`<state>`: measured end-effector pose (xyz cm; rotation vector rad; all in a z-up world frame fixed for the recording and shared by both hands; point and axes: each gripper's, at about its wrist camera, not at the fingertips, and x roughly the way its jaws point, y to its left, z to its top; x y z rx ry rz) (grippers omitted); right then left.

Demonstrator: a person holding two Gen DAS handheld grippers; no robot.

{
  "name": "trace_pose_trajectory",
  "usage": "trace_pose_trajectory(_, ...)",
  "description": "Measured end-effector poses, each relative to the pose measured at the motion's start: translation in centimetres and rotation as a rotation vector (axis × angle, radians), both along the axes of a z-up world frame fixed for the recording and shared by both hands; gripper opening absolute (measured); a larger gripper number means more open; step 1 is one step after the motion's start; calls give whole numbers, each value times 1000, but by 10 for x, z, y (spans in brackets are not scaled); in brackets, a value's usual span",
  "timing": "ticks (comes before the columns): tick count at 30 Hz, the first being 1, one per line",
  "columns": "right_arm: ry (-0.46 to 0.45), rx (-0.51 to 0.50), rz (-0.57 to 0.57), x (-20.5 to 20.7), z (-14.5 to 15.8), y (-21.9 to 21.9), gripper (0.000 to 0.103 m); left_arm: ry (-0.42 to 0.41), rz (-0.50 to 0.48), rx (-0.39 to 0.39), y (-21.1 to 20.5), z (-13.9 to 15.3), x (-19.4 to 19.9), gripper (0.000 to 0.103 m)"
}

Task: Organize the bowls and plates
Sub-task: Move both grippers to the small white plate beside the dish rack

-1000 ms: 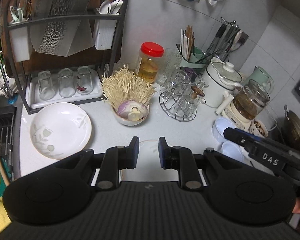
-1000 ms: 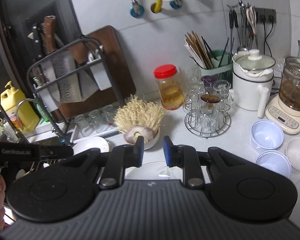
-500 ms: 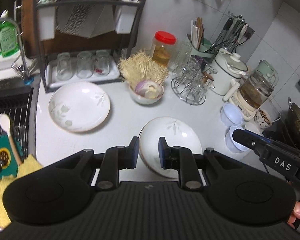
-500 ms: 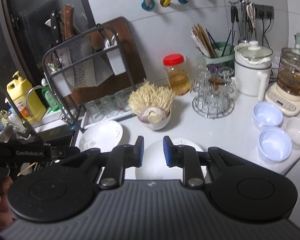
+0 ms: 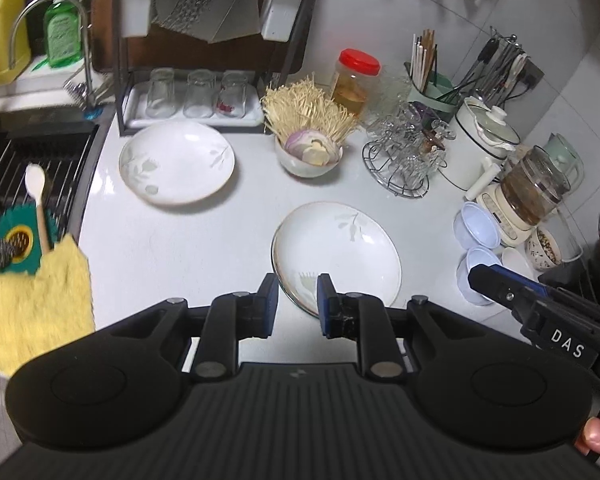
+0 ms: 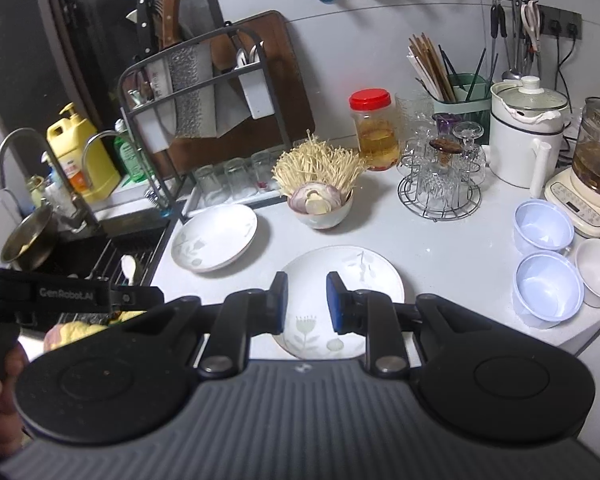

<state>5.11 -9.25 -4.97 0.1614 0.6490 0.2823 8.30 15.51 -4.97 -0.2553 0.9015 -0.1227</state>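
Both my grippers hover over the white counter (image 5: 204, 248), holding nothing. My left gripper (image 5: 297, 304) has a narrow gap between its pads, empty, above the near plate's (image 5: 340, 248) near-left rim. My right gripper (image 6: 307, 300) stands the same, slightly parted, over that plate's middle. The far plate (image 5: 177, 162) sits far-left by the glass rack (image 5: 196, 120). Two blue bowls (image 6: 548, 256) and a white bowl (image 6: 598, 272) sit right.
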Motion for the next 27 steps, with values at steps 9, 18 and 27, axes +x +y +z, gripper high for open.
trace_pose_trajectory(9,7,16,80,-13,-8,-28,25,20,85,18,-30,-7,-31,23)
trace_pose_trajectory(18,-1,37,127,-16,-14,-37,25,61,159,5,-29,-20,-40,23)
trace_pose_trajectory(27,17,50,136,-7,-21,-37,26,73,184,14,-19,-23,-31,39)
